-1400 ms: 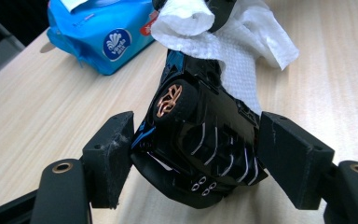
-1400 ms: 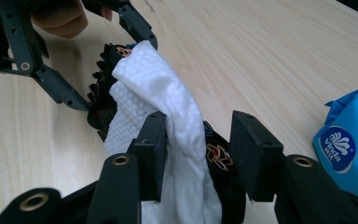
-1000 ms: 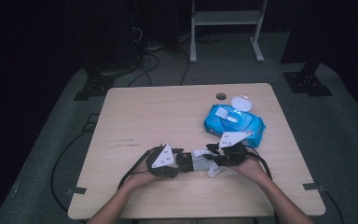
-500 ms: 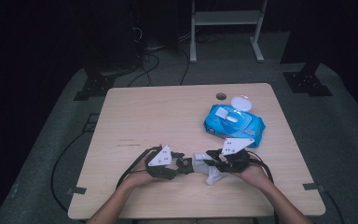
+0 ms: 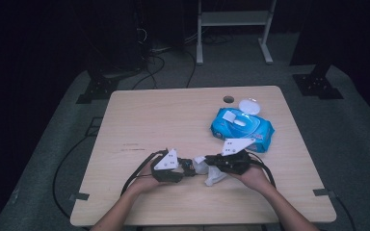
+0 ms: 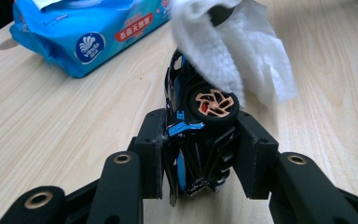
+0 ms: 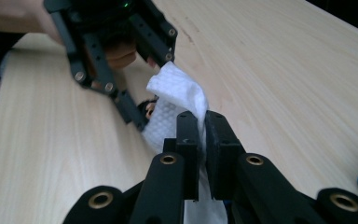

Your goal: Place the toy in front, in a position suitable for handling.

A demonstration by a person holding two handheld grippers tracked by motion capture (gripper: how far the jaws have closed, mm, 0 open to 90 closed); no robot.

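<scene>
On the floor: 1 wooden table (image 5: 154, 120), 1 round hole near its far edge. Right of centre: 1 blue wipe pack (image 5: 243, 127), lid flipped open. Near the front edge: left gripper (image 6: 200, 154), jaws clamped on 1 black-and-blue toy car (image 6: 193, 140) with a copper-spoked wheel; right gripper (image 7: 201, 140), jaws pinched together on 1 white wipe (image 7: 179, 98). Wipe draped over the car's far end, touching it.
</scene>
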